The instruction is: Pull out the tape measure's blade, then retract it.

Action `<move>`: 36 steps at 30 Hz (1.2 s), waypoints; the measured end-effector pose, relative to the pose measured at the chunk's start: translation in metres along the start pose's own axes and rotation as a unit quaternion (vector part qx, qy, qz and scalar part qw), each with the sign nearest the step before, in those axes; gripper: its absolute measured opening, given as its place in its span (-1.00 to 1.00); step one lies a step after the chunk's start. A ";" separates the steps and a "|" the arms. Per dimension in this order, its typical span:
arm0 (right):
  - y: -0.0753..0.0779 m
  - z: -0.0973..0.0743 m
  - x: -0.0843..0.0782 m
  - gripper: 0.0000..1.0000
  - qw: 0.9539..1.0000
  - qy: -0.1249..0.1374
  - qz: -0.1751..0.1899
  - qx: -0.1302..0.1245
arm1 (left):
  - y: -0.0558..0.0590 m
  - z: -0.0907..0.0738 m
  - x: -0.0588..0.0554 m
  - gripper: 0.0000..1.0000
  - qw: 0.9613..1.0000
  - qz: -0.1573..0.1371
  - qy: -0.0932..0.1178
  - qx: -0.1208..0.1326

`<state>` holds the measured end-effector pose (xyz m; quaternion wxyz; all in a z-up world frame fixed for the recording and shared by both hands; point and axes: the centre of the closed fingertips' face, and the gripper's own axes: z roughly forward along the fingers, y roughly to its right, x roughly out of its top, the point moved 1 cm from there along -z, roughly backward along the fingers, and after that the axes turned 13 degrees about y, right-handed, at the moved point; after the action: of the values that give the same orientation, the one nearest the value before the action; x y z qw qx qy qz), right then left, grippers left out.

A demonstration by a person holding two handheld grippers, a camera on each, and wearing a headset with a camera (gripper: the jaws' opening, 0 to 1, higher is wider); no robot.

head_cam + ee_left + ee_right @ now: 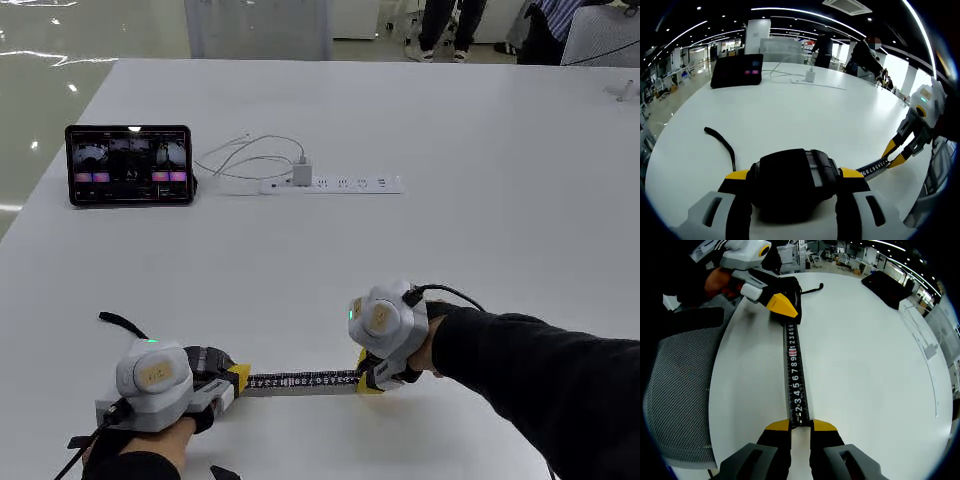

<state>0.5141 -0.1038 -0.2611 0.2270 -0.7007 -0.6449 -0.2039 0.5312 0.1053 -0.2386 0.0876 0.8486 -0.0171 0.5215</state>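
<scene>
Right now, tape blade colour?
Black blade with white numerals, clearest in the right gripper view.

Bright, even indoor light leaves the white table [480, 200] nearly featureless, and shadows are faint. In the head view, glare streaks the glossy floor [60, 60] at 10 o'clock. In the left gripper view, ceiling lights [790, 10] curve at 12 o'clock and the black tape measure [790, 177] shows little detail. Both gripper views bend at their edges. The blade [796, 385] numbers read sharp.

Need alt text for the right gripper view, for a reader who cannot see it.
The right tongs pinch the end of the tape measure's blade, which runs straight across the white table to its black case, gripped by the left tongs. A dark tablet lies farther off.
</scene>
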 end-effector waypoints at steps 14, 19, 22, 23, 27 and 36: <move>0.000 0.003 0.004 -0.81 1.000 0.005 0.004 0.002 | 0.000 0.000 -0.001 0.27 1.000 0.005 -0.001 -0.001; -0.001 0.004 0.006 -0.80 1.000 0.004 0.003 0.001 | 0.001 0.000 -0.001 0.27 1.000 0.009 0.000 0.001; -0.001 0.005 0.007 -0.80 1.000 0.003 0.003 0.001 | 0.000 0.001 -0.001 0.27 1.000 0.012 0.002 0.002; -0.001 0.005 0.007 -0.80 1.000 0.003 0.003 0.001 | 0.000 0.001 -0.001 0.27 1.000 0.012 0.003 0.002; -0.001 0.006 0.008 -0.80 1.000 0.003 0.003 0.002 | 0.000 0.001 -0.001 0.27 1.000 0.013 0.002 0.002; -0.001 0.008 0.010 -0.80 1.000 0.004 0.002 0.003 | -0.001 0.001 -0.001 0.26 1.000 0.003 0.001 -0.003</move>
<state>0.5140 -0.0910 -0.2614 0.2323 -0.7006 -0.6430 -0.2044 0.5318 0.1064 -0.2397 0.0883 0.8480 -0.0208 0.5222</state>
